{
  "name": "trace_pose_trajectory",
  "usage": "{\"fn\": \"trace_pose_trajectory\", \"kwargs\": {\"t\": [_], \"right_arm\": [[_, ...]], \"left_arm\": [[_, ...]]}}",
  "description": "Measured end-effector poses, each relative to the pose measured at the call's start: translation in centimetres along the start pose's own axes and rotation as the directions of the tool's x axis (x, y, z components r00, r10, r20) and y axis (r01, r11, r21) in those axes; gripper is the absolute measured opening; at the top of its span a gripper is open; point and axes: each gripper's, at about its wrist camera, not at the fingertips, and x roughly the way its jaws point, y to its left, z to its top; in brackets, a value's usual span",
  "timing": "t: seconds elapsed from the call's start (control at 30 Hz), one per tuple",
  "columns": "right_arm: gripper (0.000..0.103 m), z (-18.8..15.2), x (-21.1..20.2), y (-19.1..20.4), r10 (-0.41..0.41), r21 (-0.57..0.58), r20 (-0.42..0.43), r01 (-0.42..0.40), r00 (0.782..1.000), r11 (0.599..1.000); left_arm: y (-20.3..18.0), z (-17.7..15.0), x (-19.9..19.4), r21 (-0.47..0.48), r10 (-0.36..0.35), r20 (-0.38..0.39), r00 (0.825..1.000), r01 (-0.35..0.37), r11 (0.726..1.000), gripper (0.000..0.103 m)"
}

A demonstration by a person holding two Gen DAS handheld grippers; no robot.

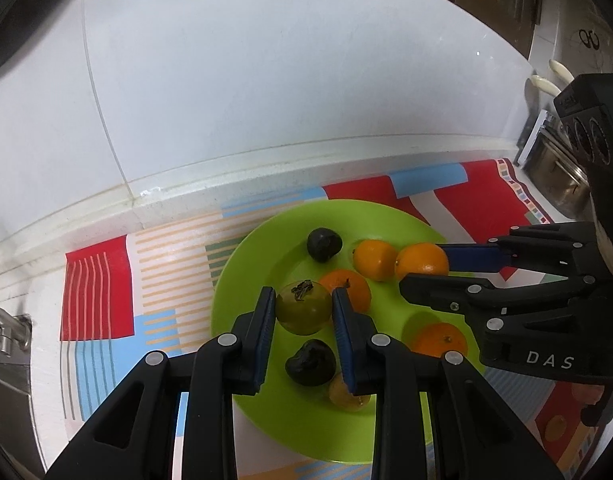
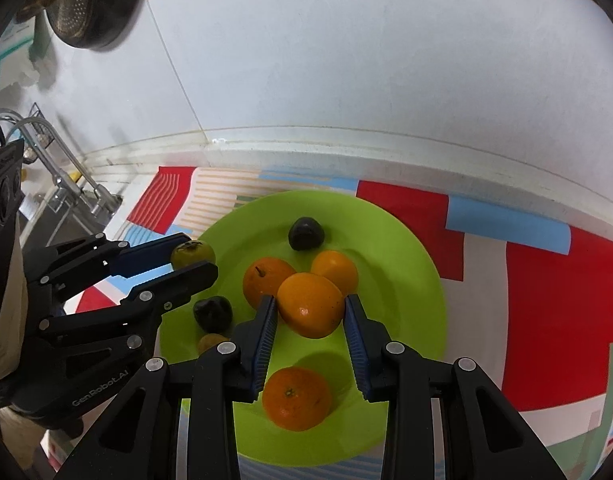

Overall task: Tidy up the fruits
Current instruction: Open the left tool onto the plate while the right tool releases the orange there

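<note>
Orange (image 2: 311, 305) seemingly in right tool (image 2: 310, 312)

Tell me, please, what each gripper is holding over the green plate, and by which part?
The left gripper clamps a greenish fruit across its sides. The right gripper clamps an orange the same way, above the plate.

The left gripper (image 1: 304, 308) points steeply downward with its blue-padded fingers (image 1: 266, 320) closed on a green fruit (image 1: 303, 307). The right gripper (image 2: 310, 312) is pitched downward at a similar angle, its pads clamped on an orange (image 2: 311, 305). The two grippers sit side by side, tips near each other, not touching.
</note>
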Motion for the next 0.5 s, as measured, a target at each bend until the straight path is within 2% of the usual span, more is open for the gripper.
{"fn": "trace_pose_trajectory", "kwargs": {"t": [0.1, 0.23, 0.5], "right_arm": [[0.035, 0.0, 0.1, 0.0, -0.002, 0.004, -0.004, 0.002, 1.0, 1.0], [0.036, 0.1, 0.1, 0.0, -0.008, 0.007, -0.01, 0.008, 1.0, 1.0], [0.037, -0.4, -2.1, 0.0, -0.017, 0.025, 0.034, 0.016, 0.999, 1.0]], "left_arm": [[0.0, 0.0, 0.1, 0.002, 0.002, 0.002, 1.0, -0.002, 1.0, 0.029], [0.0, 0.1, -0.3, 0.003, 0.004, 0.014, 1.0, -0.004, 1.0, 0.04], [-0.6, 0.1, -3.2, 0.011, 0.024, 0.056, 0.998, -0.024, 1.0, 0.042]]}}
